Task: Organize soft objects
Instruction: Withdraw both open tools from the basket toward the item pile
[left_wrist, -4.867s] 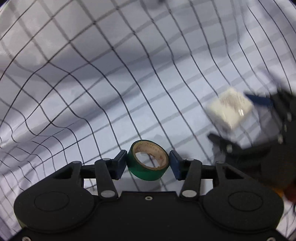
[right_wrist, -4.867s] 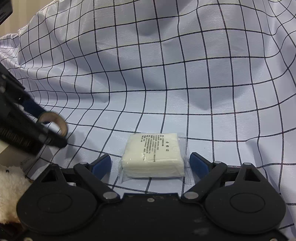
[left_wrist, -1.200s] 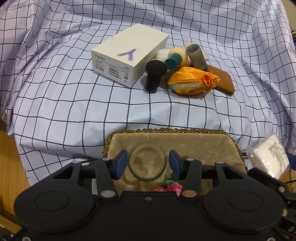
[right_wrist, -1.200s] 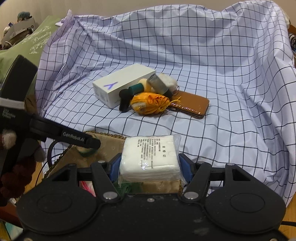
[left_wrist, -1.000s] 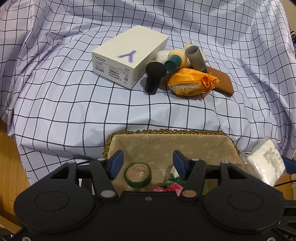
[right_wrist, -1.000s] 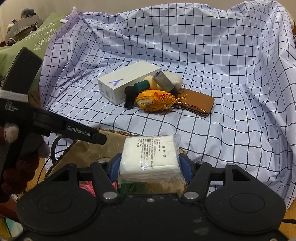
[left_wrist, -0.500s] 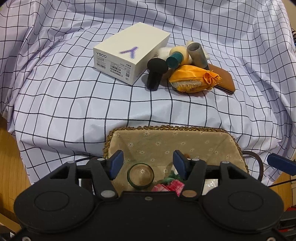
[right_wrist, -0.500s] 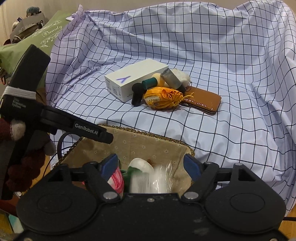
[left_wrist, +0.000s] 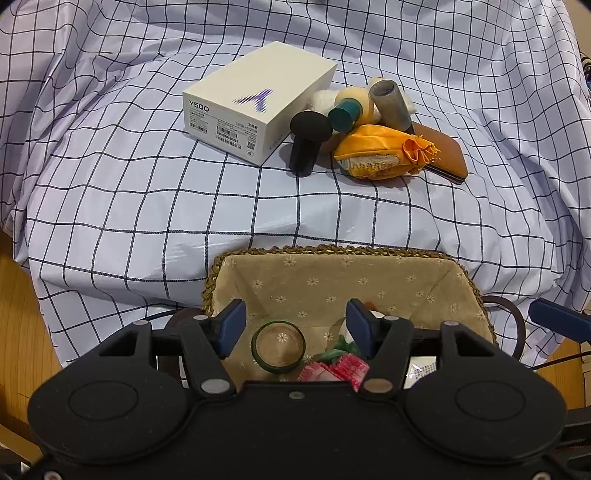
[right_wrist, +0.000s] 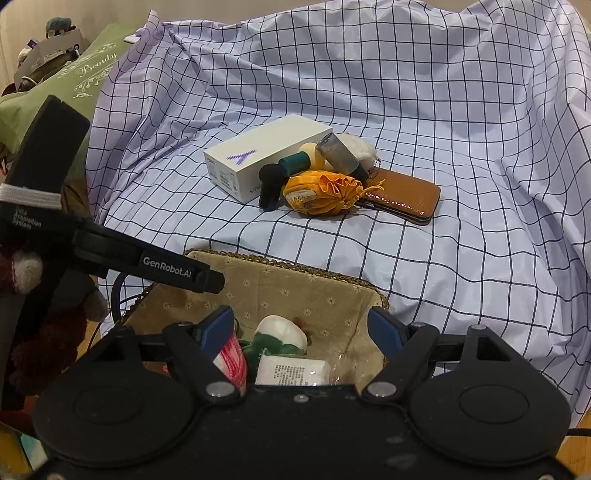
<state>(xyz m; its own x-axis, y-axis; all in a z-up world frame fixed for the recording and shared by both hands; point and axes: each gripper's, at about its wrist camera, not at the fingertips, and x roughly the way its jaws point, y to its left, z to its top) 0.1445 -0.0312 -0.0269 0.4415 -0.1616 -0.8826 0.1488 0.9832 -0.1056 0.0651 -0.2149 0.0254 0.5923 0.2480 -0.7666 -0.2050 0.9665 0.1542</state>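
Two grippers hung over the lined basket (left_wrist: 334, 250), both spread wide and gripping nothing: left gripper (left_wrist: 295, 325), right gripper (right_wrist: 303, 328). The green tape roll (left_wrist: 278, 350) lay on the basket floor, between the left fingers but clear of them. The white wrapped pad (right_wrist: 292, 371) lay inside too, beside a green-and-white soft toy (right_wrist: 279, 338). On the checked cloth (left_wrist: 129, 206) beyond sat a white box (left_wrist: 258, 99) and an orange pouch (left_wrist: 384, 151).

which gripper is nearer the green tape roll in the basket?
Left. The left gripper hangs open directly over the green tape roll in the fabric-lined wicker basket. The right gripper, also open, is over the basket's other side, above the white wrapped pack.
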